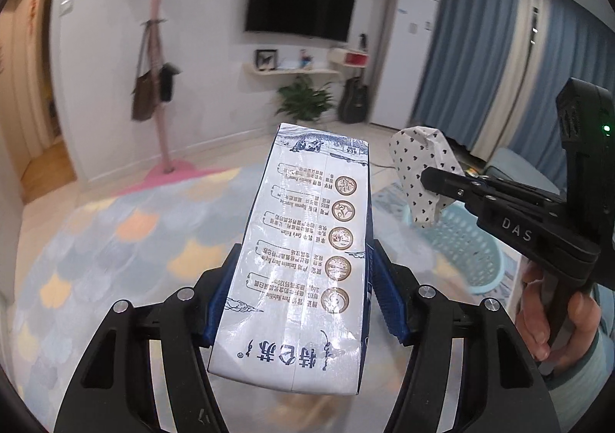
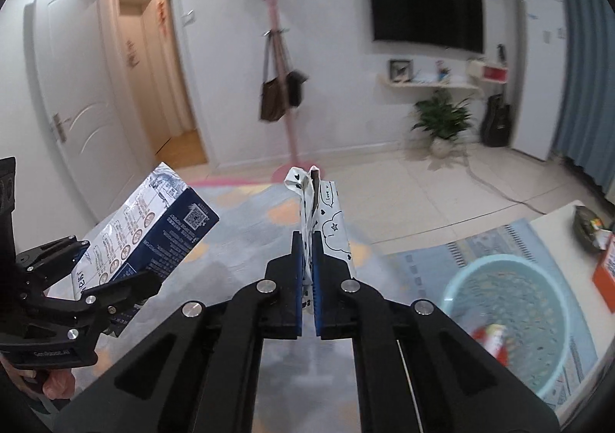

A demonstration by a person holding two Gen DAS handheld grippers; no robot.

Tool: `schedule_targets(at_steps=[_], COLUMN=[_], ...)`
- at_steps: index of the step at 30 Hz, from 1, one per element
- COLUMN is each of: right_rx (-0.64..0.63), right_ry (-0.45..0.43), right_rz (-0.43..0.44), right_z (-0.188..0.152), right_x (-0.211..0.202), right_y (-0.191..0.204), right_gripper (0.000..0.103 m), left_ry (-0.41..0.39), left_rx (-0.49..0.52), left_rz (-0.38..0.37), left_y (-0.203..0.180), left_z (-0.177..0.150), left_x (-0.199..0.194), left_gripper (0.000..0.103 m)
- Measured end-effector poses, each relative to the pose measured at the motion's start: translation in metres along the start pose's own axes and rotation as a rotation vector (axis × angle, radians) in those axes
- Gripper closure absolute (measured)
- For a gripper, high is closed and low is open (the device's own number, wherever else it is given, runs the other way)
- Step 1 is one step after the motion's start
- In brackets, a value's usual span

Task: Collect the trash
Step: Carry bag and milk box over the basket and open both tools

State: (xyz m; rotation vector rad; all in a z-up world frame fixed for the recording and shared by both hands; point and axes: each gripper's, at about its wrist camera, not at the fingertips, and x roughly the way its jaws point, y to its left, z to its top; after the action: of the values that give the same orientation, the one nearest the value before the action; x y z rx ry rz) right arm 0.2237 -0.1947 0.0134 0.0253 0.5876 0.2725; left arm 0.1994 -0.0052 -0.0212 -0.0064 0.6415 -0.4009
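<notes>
A: How many grippers show, and what does each one hold?

B: Two. The left gripper (image 1: pixel 303 302) is clenched on one milk carton (image 1: pixel 303 240), white and dark blue with a column of five round gold seals on its upper face. The blue pads (image 1: pixel 388 298) press on the carton's two long sides, and the carton sticks out forward, up off the floor.

A: And the other?

B: The right gripper (image 2: pixel 307 279) is closed tight on one crumpled paper wrapper (image 2: pixel 323 217), white with small black hearts and doodles. The wrapper is pinched flat between the pads and stands up past the fingertips.

A: Any hands in view?

B: One in each view, each gripping a handle: the right hand (image 1: pixel 553 321) at the right edge of the left wrist view, the left hand (image 2: pixel 57 381) at the lower left corner of the right wrist view.

A: Where does trash go?

B: One light blue perforated basket (image 2: pixel 511 321) stands on the pastel scale-patterned rug (image 1: pixel 115 240), to the right of both grippers. One red and white item (image 2: pixel 496 340) lies inside it, too blurred to name. Carton and wrapper are both held in the air, apart from each other and outside the basket.
</notes>
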Motion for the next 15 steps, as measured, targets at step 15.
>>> schedule_targets(at_steps=[15], right_rx=[0.304], right_ry=[0.013], right_rz=[-0.244], right_z=[-0.032], right_x=[-0.042], right_y=[-0.176], right_gripper=[0.100], left_ry=[0.041], left_rx=[0.111], left_rz=[-0.176], left_y=[-0.132], left_z=[0.048], left_x=[0.083], left_gripper=[0.041])
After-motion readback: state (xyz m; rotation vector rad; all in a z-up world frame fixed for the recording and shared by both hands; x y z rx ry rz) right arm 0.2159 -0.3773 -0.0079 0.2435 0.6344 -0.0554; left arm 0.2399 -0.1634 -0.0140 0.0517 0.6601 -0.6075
